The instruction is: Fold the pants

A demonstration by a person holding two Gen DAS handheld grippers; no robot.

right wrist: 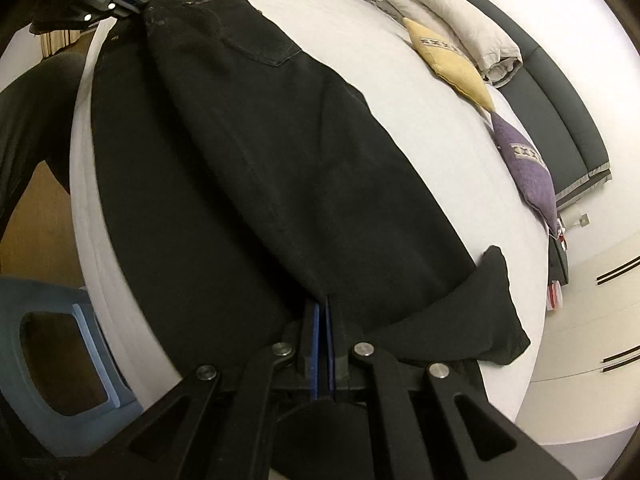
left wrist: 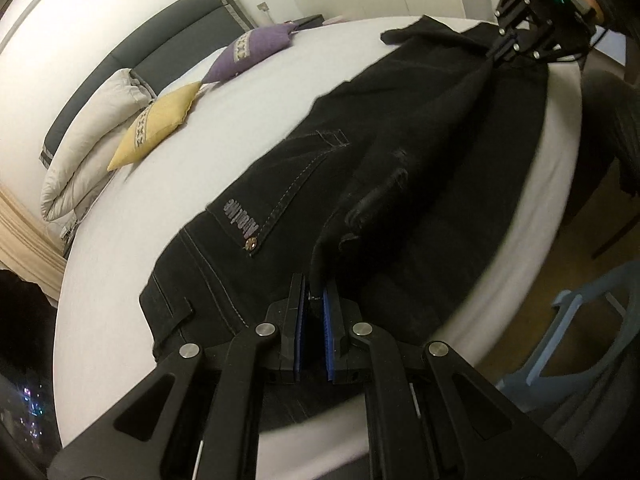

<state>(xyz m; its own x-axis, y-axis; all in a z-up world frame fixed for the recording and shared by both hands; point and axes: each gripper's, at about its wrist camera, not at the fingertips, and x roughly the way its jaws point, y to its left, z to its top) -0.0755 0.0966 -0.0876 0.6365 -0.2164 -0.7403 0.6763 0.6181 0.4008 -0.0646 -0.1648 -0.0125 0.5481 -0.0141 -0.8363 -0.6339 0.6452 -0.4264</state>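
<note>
Black pants (left wrist: 400, 152) lie lengthwise along the near edge of a white bed (left wrist: 280, 80). My left gripper (left wrist: 314, 294) is shut on the waistband end, next to a back pocket with a rivet. My right gripper (right wrist: 323, 304) is shut on the leg-hem end of the pants (right wrist: 260, 152). Each gripper lifts a fold of cloth off the bed, and the raised fold runs between them. The right gripper shows at the top right of the left wrist view (left wrist: 506, 46). The left gripper shows at the top left of the right wrist view (right wrist: 128, 0).
A yellow cushion (left wrist: 156, 132), a purple cushion (left wrist: 248, 52) and a folded grey duvet (left wrist: 88, 144) lie on the far side of the bed by a dark headboard (left wrist: 160, 48). A light blue plastic stool (left wrist: 580, 340) stands on the floor beside the bed's near edge.
</note>
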